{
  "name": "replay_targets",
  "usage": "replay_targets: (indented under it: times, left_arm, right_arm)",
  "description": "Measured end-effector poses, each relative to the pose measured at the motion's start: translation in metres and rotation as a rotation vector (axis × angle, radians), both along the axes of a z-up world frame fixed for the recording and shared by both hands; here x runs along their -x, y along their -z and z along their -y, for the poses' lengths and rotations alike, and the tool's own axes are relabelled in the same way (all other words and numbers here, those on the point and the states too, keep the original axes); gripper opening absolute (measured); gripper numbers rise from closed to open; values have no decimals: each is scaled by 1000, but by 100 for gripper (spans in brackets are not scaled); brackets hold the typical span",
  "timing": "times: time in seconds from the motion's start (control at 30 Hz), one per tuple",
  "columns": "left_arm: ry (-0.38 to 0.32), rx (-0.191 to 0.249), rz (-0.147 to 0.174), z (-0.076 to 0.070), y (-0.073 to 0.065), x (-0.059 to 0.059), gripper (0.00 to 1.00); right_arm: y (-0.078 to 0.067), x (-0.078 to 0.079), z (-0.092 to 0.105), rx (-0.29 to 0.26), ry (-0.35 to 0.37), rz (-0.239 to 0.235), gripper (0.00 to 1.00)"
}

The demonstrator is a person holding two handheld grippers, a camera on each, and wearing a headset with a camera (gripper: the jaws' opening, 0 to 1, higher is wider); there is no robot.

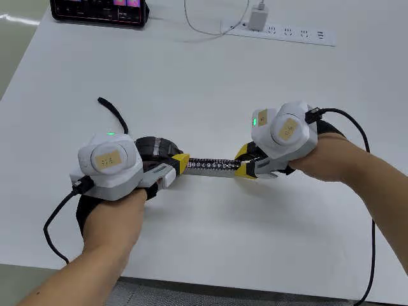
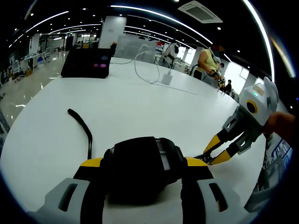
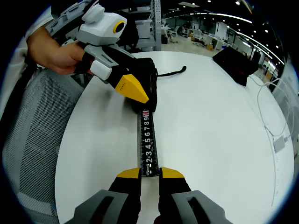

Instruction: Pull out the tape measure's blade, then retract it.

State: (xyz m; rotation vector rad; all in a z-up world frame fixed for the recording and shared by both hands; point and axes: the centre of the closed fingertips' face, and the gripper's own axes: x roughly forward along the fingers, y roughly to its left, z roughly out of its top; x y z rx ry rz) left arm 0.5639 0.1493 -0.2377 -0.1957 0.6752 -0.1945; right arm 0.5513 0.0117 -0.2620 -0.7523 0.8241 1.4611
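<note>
1. My left claw (image 2: 142, 164) is on the left. Its two yellow tips squeeze the tape measure's case (image 2: 140, 151) from both sides. I hold it tight like this so the case cannot slide when the other end gets pulled.
2. The case is black and fat, and it looks to rest on the white table (image 1: 204, 248). Its black strap (image 2: 81, 128) lies loose on the table behind it.
3. The blade (image 3: 146, 135) comes out of the case. A short bit is out, and it runs straight between my two claws. I can read the numbers 2 to 9 on it.
4. My right claw (image 3: 149, 173) is on the right. Its jaws are pressed together on the very end of the blade, pinching it. I grab the end because that is the part made for pulling.
5. My two claws point at each other, near but apart. I think that keeps the pull straight, so the blade will not bend or twist.
6. The case is the one thing here that holds something inside. I think the rest of the blade is rolled up in it, but I cannot see in. So I think the pull is only at its start.
7. Far back on the table, well away from my claws, sit a dark screen (image 1: 99, 9), a white plug (image 1: 258, 18) and a power strip (image 1: 287, 32).
</note>
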Motion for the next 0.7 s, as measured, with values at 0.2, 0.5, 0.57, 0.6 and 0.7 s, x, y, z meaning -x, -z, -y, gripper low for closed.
replay_targets:
  times: [0.2, 0.5, 0.57, 0.6, 0.7]
  left_arm:
    - [0, 1, 0, 0, 0, 0, 62]
    - [1, 2, -1, 0, 0, 0, 62]
    - [1, 2, -1, 0, 0, 0, 62]
    - [2, 2, -1, 0, 0, 0, 62]
    - [1, 3, -2, 0, 0, 0, 62]
  right_arm:
    - [0, 1, -8, -10, -2, -3, 10]
    - [1, 4, -22, -28, -7, -10, 10]
    - [1, 4, -24, -30, -7, -12, 10]
    - [1, 5, -26, -32, -10, -11, 10]
    - [0, 5, -30, -38, -9, -15, 10]
